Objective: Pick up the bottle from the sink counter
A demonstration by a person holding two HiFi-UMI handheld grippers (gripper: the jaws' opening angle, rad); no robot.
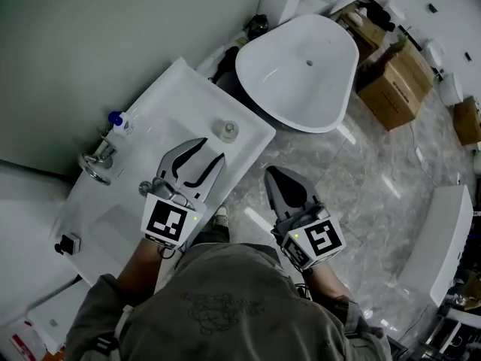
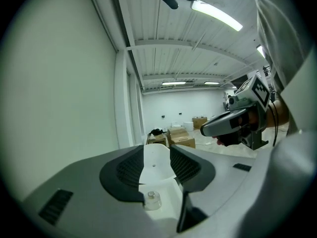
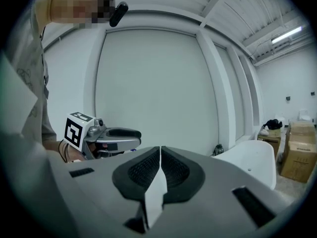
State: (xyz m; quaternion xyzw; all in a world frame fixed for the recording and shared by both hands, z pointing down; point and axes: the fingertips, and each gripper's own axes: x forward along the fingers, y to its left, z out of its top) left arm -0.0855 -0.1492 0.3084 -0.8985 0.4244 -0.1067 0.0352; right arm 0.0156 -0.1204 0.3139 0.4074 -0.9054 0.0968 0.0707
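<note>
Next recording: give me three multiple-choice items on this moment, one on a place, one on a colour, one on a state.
1. Where is the small clear bottle? A in the bathtub; B on the sink counter; C on the floor.
2. What colour is the cap near the faucet? A red; B blue; C green.
3. How are the right gripper jaws? A wide apart; B gripping a bottle; C shut, empty.
Answers: B: it stands on the counter ahead of the left gripper. B: the cap shows blue. C: its pads meet with nothing between.

Left gripper (image 1: 213, 150) has fingers apart; right gripper (image 1: 271, 173) fingers together.
</note>
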